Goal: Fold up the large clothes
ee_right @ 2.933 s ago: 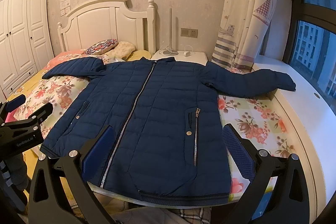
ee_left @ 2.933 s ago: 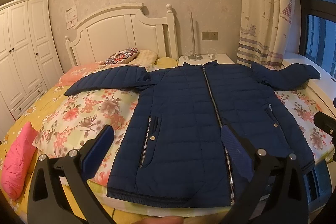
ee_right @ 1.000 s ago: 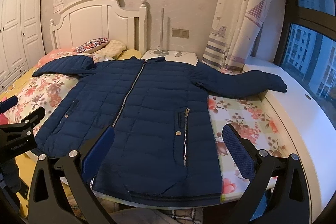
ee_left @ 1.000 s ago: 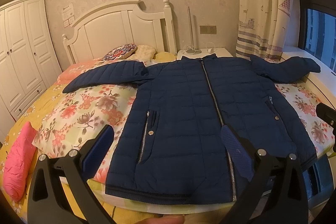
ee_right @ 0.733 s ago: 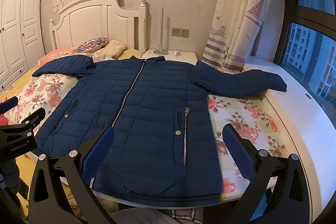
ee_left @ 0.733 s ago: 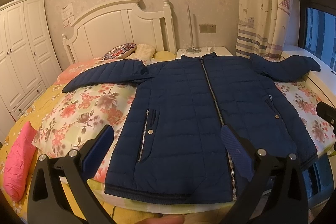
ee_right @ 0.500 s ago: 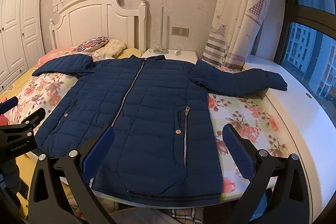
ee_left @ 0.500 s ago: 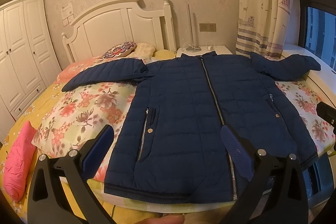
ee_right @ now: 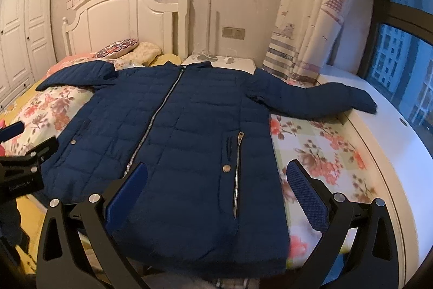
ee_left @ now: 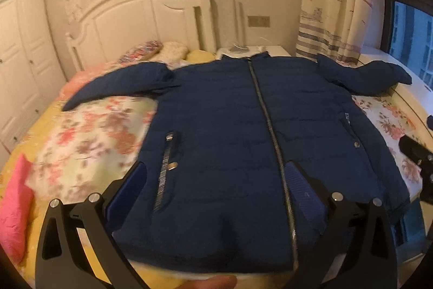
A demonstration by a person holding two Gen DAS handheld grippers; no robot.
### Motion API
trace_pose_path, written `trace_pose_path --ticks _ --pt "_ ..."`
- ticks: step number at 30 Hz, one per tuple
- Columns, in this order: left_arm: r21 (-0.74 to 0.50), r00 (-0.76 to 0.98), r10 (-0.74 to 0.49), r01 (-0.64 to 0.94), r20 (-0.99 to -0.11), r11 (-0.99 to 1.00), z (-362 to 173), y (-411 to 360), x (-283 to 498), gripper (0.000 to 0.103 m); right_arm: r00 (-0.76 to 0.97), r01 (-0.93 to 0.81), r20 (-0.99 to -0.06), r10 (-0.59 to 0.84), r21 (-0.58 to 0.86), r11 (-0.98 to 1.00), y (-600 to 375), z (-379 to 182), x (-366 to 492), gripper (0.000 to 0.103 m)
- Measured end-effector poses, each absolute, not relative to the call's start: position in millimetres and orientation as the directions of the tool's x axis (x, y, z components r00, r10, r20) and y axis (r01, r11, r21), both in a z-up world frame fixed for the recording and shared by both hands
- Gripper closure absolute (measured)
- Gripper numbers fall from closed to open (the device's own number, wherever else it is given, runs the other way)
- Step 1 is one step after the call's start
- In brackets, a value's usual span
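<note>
A quilted navy jacket (ee_right: 178,142) is spread flat, zipped, on the floral bedspread (ee_right: 319,142). Both grippers, left (ee_left: 216,197) and right (ee_right: 216,194), are held wide apart above its seemingly ribbed hem, empty.

Quilted matt cloth jacket (ee_right: 189,126) with a shiny metal zip (ee_right: 151,126); flowered cloth bedspread (ee_right: 324,142); glossy white painted wooden headboard (ee_right: 121,15).

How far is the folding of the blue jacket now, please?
Done: the jacket lies flat on the bed, zipped, both sleeves spread out. In hand: nothing; the left gripper and right gripper are open above its hem. Left: every fold.
</note>
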State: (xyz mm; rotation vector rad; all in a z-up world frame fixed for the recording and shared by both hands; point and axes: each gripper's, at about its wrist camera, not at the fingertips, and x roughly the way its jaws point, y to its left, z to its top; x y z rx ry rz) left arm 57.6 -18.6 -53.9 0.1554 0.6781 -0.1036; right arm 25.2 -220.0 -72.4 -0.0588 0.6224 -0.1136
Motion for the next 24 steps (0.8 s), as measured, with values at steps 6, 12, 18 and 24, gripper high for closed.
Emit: trace_pose_path --ticks 6,12,18,24 --pt "0.082 0.667 -0.088 0.219 -0.740 0.972 -100.1 -48.7 179.6 0.002 0.732 0.250 -0.646 -0.216 -0.040 0.967 -307.9 -104.1 109.0 0.005" --pt "0.110 0.643 -0.037 0.188 -0.765 0.976 -128.8 -74.1 292.4 0.002 0.651 0.471 -0.694 -0.307 0.052 0.881 -429.2 -126.6 195.1 0.005" --pt "0.007 0.559 -0.079 0.150 -0.826 0.989 -163.0 -66.0 362.5 0.002 0.607 0.616 -0.708 -0.361 0.131 0.777 -512.1 -133.7 251.2 0.007" --pt "-0.029 0.566 -0.117 0.163 -0.816 0.986 -168.4 -58.2 364.1 0.002 0.524 0.708 -0.742 -0.418 0.106 0.698 -560.0 -153.4 294.7 0.019"
